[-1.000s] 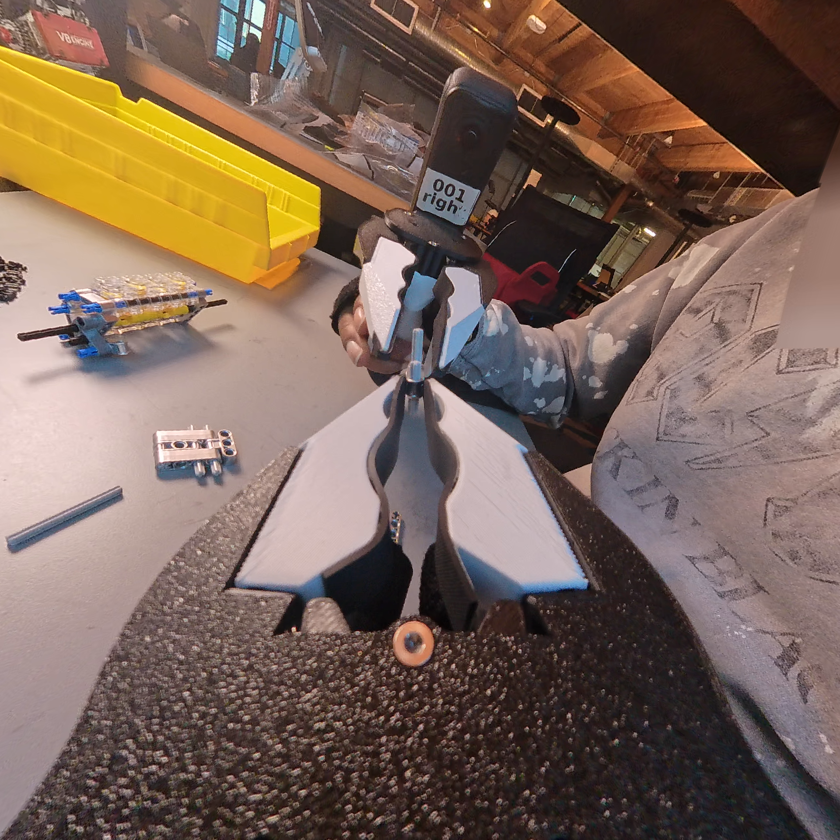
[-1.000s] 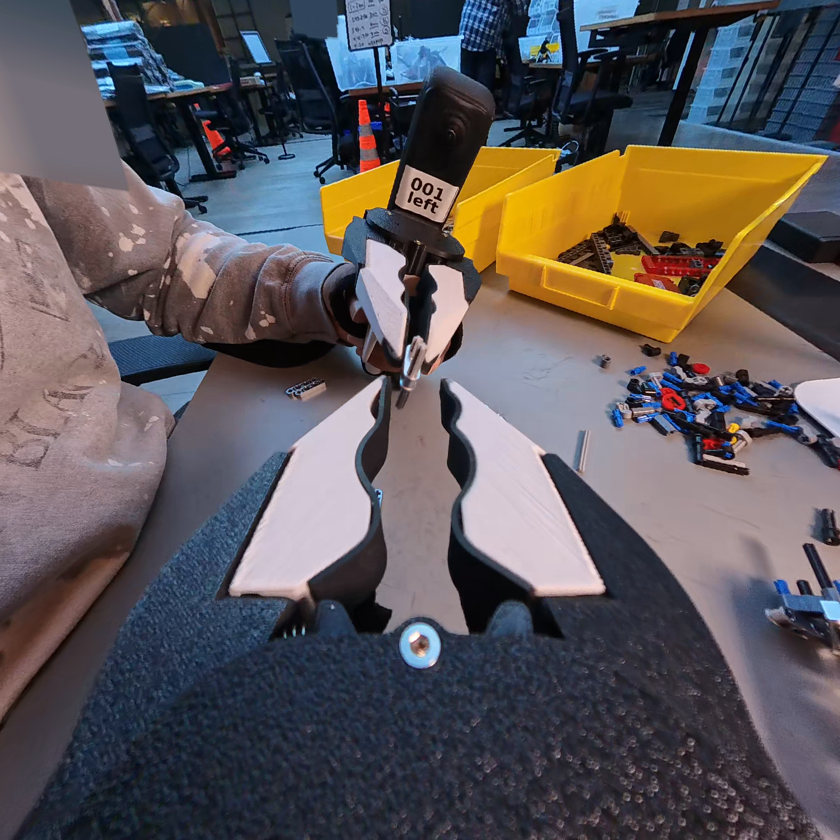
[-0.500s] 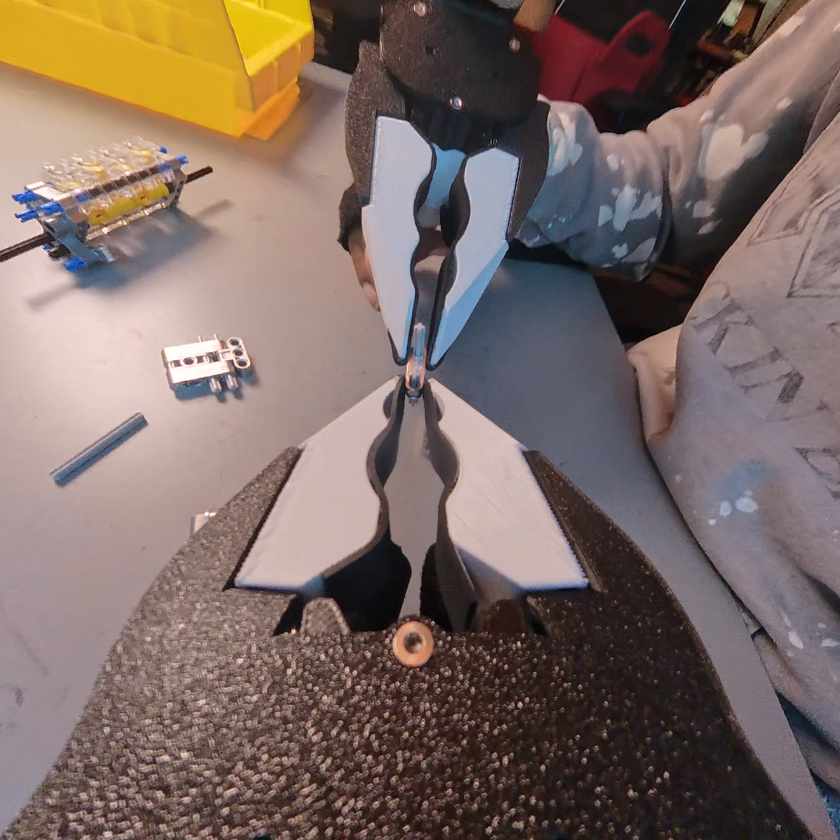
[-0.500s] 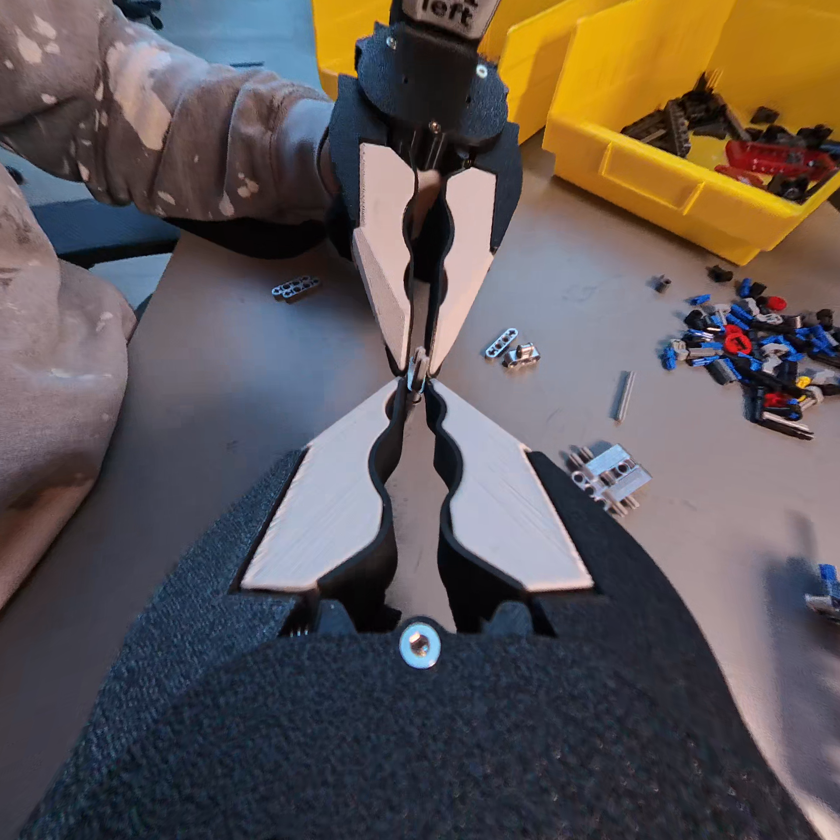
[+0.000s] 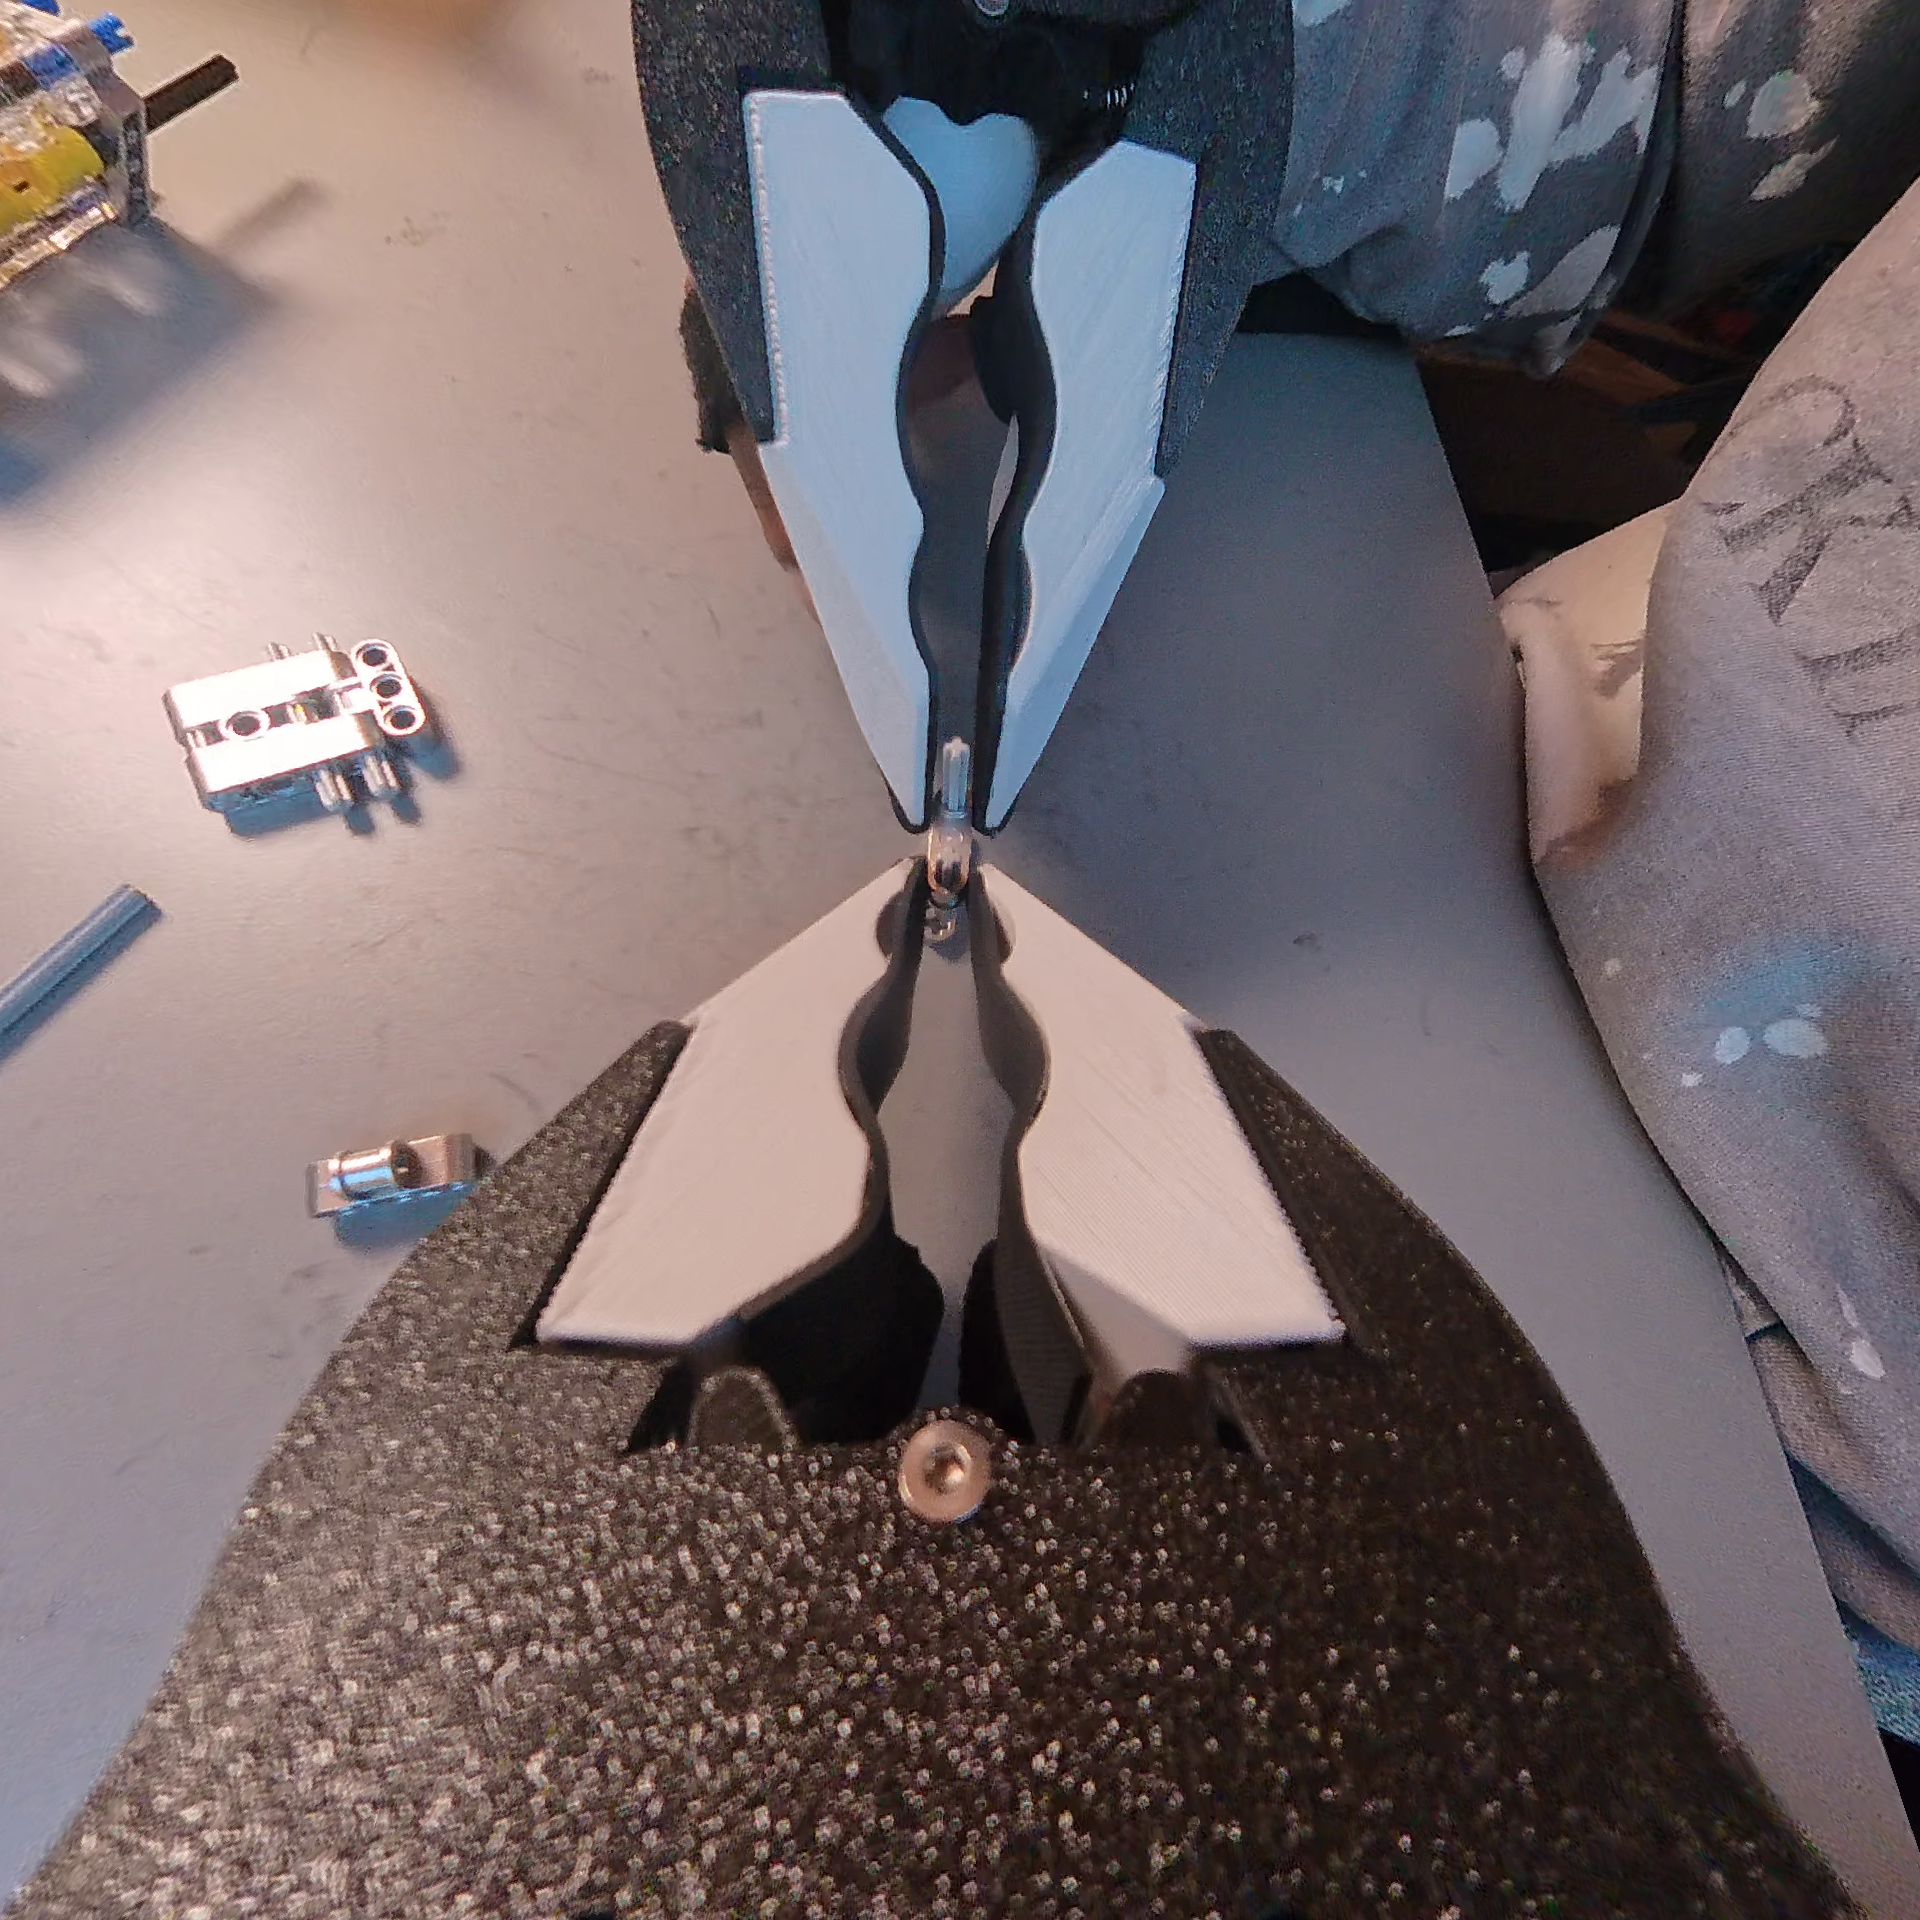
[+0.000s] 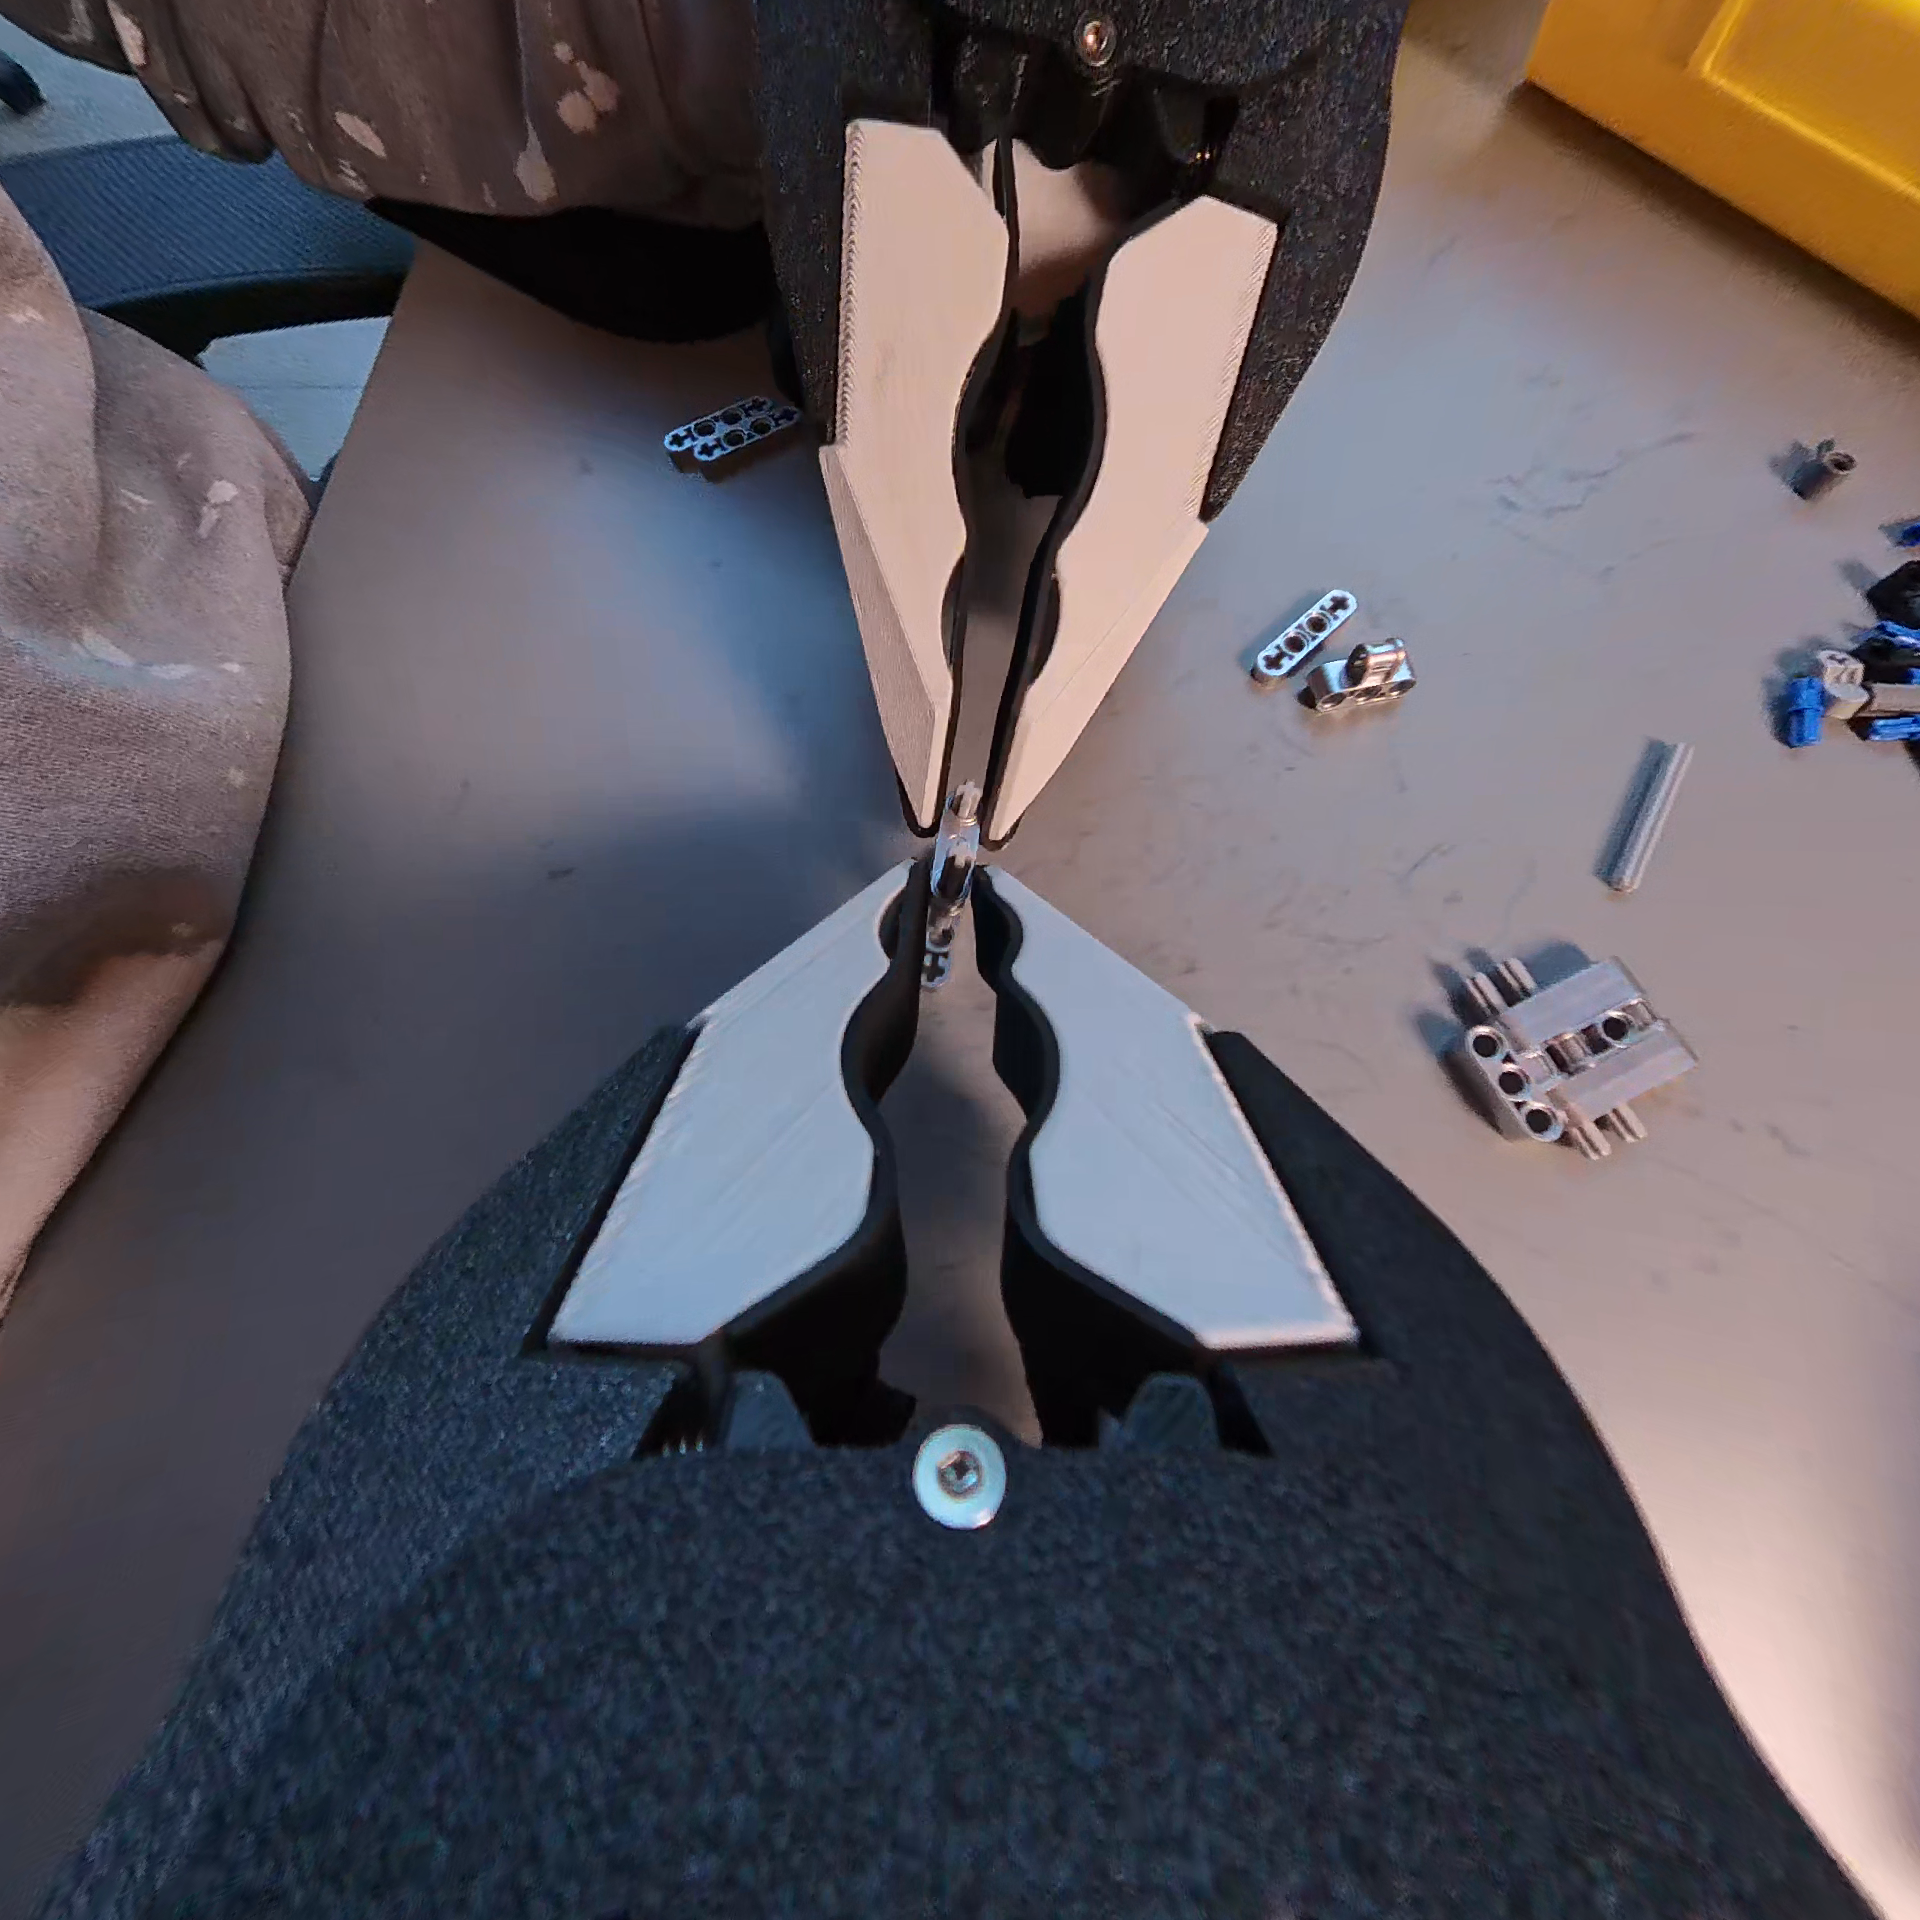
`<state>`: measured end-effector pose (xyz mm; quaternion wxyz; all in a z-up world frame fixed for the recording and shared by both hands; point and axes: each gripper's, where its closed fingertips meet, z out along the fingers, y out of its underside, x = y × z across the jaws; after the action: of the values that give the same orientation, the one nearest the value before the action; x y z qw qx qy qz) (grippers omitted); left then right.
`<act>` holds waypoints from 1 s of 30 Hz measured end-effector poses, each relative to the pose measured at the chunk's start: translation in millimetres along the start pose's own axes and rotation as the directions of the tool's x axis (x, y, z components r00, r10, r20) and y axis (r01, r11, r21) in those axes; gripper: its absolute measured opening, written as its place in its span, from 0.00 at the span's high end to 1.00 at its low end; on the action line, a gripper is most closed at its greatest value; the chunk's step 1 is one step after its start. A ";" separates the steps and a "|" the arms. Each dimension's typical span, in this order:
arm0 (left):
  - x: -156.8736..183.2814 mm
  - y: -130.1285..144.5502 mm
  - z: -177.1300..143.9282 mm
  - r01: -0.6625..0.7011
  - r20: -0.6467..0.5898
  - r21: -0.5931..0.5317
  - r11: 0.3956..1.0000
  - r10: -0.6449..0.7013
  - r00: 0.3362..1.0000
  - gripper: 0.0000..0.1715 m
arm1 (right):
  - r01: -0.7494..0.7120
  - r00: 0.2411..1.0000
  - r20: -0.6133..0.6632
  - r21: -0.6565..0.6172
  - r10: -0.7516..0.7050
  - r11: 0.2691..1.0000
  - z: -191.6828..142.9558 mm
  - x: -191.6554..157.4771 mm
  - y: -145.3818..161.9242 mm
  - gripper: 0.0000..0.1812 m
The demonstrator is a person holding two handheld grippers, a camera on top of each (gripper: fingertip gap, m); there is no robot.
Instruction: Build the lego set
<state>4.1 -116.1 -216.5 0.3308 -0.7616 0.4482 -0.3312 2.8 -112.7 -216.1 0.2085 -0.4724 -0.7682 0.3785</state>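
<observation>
Your left gripper [image 5: 943, 883] and right gripper [image 6: 948, 878] meet tip to tip above the grey table [image 5: 520, 499], each clenched on a small grey pin-and-beam piece [image 6: 954, 847]. Whether that is one part or two joined is hard to tell.

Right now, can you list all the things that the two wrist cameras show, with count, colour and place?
Small grey part: one, pinched between both gripper tips.
Grey block: one, with pins, on the table right of the right hand-held gripper.
Grey axle: one, beyond the block.
Grey beam and connector: one each, side by side.
Dark beams: a pair, far left.
Blue and black pieces: a heap, right edge.
Yellow bin: one, top right.
Table: grey.
Sleeve: grey, spotted.
Left hand-held gripper: shut on the part.
Right hand-held gripper: likewise shut.
</observation>
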 end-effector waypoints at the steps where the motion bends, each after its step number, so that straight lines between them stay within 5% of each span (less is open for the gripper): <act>1: 0.2 1.2 0.9 -0.002 0.001 -0.007 1.000 0.002 1.000 0.97 | 0.002 1.000 0.001 -0.006 -0.002 1.000 0.6 -0.5 1.0 0.97; 30: 1.8 1.6 11.8 -0.077 0.066 -0.051 0.996 0.080 0.995 0.97 | 0.076 0.997 -0.024 -0.101 -0.079 0.992 -3.2 -3.6 12.2 0.97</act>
<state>13.4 -115.9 -224.0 0.3400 -0.7619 0.4743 -0.2809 13.5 -111.4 -223.4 0.2099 -0.4572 -0.8009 0.3246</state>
